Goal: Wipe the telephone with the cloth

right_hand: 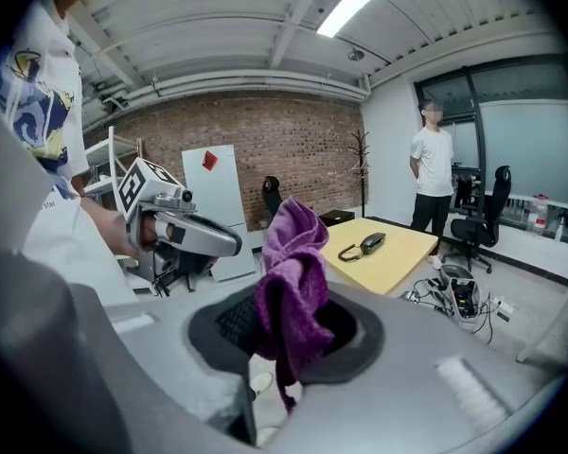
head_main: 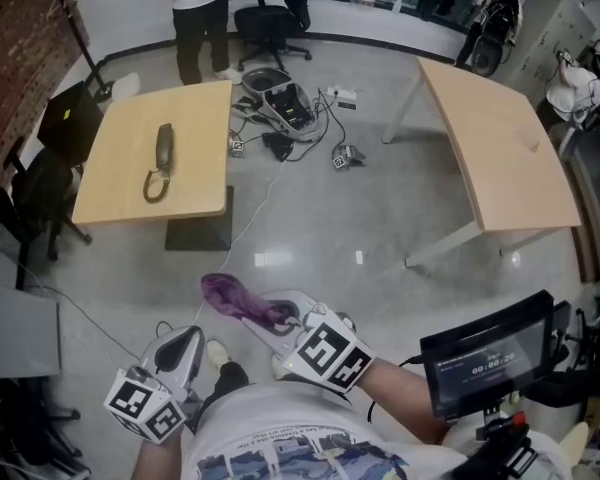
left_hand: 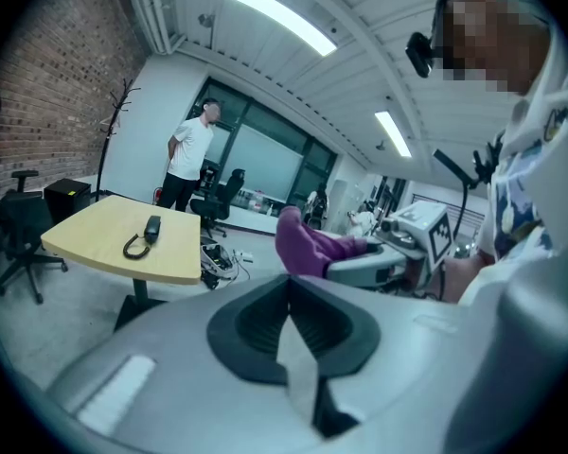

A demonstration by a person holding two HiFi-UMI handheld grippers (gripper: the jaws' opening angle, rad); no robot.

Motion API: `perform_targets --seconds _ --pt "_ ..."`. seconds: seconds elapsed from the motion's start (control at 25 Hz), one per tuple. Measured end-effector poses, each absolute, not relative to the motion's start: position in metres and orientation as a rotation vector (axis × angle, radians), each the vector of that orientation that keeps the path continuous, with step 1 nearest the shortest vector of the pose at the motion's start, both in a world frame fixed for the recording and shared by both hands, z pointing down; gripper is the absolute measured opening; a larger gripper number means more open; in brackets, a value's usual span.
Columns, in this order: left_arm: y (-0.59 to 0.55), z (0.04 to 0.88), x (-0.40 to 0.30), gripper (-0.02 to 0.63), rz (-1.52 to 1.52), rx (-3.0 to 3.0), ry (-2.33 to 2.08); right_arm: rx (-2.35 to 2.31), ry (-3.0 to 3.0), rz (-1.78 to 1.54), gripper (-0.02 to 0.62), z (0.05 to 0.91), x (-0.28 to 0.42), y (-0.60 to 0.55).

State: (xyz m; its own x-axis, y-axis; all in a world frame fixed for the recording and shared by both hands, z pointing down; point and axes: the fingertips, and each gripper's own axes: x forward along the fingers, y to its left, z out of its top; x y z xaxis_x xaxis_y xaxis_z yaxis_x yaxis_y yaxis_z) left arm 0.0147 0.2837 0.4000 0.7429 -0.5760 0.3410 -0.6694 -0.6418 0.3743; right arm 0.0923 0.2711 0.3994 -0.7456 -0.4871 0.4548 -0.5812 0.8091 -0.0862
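A head camera looks steeply down at a grey polished floor point(head_main: 320, 223). The person wearing it holds a tool in each hand at the bottom of the picture.

The left tool point(head_main: 193, 336) is closed. Its two dark jaws press together with nothing between them.

The right tool point(head_main: 283, 318) grips a purple cloth point(head_main: 232, 296). The cloth is bunched between the jaws, with one end standing up above them and a shorter end hanging below. The two tools are side by side close to the person's body, both pointing forward and somewhat downward.

The telephone point(head_main: 163, 150) lies well apart from both tools, on a pale wooden table point(head_main: 115, 183) across the floor, ahead and to the person's left. It is a dark handset lying flat, and its cord curls in a loop at the end nearer the person.

A second pale table point(head_main: 500, 148) stands ahead on the right. On the floor between the two tables is a tangle of cables and equipment point(head_main: 285, 108).

Another person in a white shirt point(head_main: 198, 8) stands beyond the telephone's table, beside a black office chair point(head_main: 270, 23). The right gripper view shows a brick wall point(right_hand: 265, 130) behind that table. A small dark screen point(head_main: 490, 363) sits at the lower right of the head view.
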Motion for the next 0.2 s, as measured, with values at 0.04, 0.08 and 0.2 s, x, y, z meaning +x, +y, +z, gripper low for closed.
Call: perform_targets --seconds 0.04,0.08,0.2 --pt "0.2831 0.3998 0.0139 0.005 0.265 2.460 -0.944 0.802 -2.579 0.311 0.084 0.3993 0.0917 0.2703" --pt "0.2825 0.3993 0.0132 0.005 0.269 2.460 -0.944 0.803 -2.580 0.312 0.084 0.3989 0.0913 0.2695" --pt "0.2808 0.3971 0.0123 0.005 0.283 2.459 -0.947 0.801 -2.582 0.315 0.083 0.3974 0.0906 0.2674"
